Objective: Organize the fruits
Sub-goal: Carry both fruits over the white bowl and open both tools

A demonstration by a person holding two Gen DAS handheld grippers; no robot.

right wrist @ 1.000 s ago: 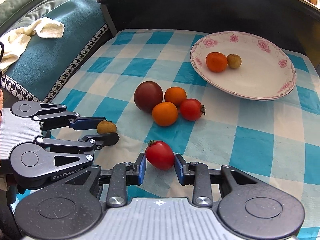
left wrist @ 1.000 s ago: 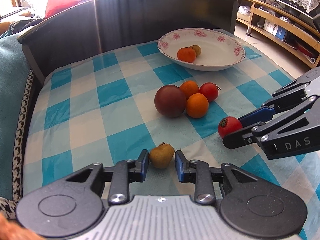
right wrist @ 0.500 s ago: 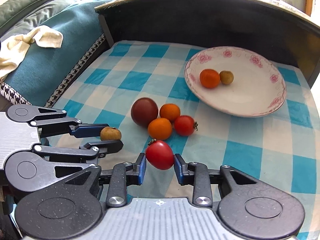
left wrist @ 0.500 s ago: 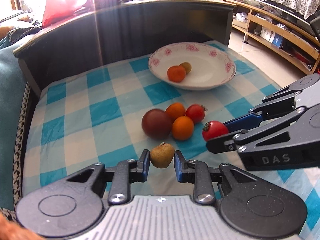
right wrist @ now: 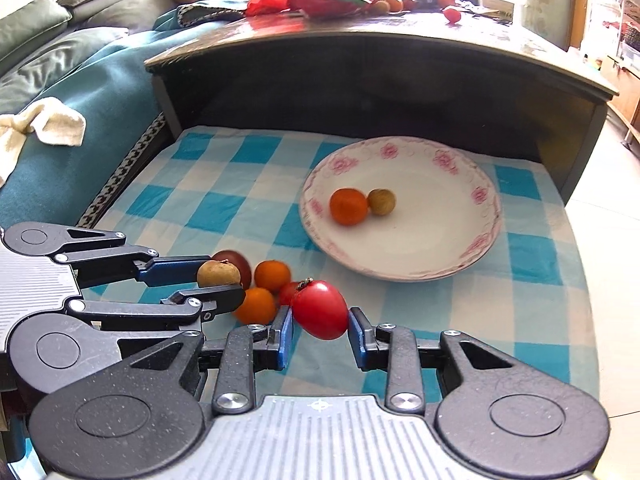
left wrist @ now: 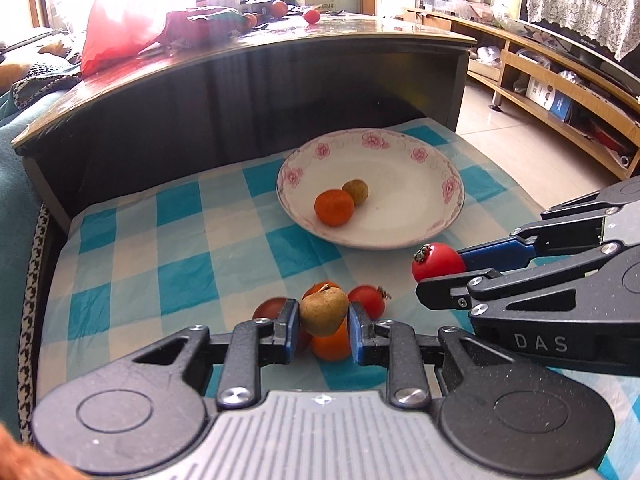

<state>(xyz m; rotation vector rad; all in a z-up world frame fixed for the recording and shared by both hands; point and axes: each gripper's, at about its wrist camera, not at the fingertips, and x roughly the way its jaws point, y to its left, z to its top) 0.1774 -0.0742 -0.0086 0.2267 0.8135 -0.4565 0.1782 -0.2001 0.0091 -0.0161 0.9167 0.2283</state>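
My left gripper (left wrist: 323, 318) is shut on a small brown pear-like fruit (left wrist: 323, 311) and holds it above the cloth; it also shows in the right wrist view (right wrist: 218, 274). My right gripper (right wrist: 320, 320) is shut on a red tomato (right wrist: 320, 309), seen too in the left wrist view (left wrist: 438, 262). A white flowered plate (left wrist: 424, 216) holds an orange (left wrist: 334, 207) and a small brown fruit (left wrist: 355, 192). Below my grippers lie a dark plum (right wrist: 236, 264), two oranges (right wrist: 273, 275) and a tomato (left wrist: 367, 300) on the checked cloth.
The blue-and-white checked cloth (right wrist: 224, 200) covers a low surface under a dark wooden overhang (right wrist: 360, 76). A teal sofa with a cream towel (right wrist: 44, 124) lies to the left. Wooden shelving (left wrist: 560, 92) stands at the right. Fruit and a red bag (left wrist: 120, 36) sit on the top.
Both grippers have risen off the cloth with their fruit and moved forward toward the plate. The pile of loose fruit now lies beneath them.
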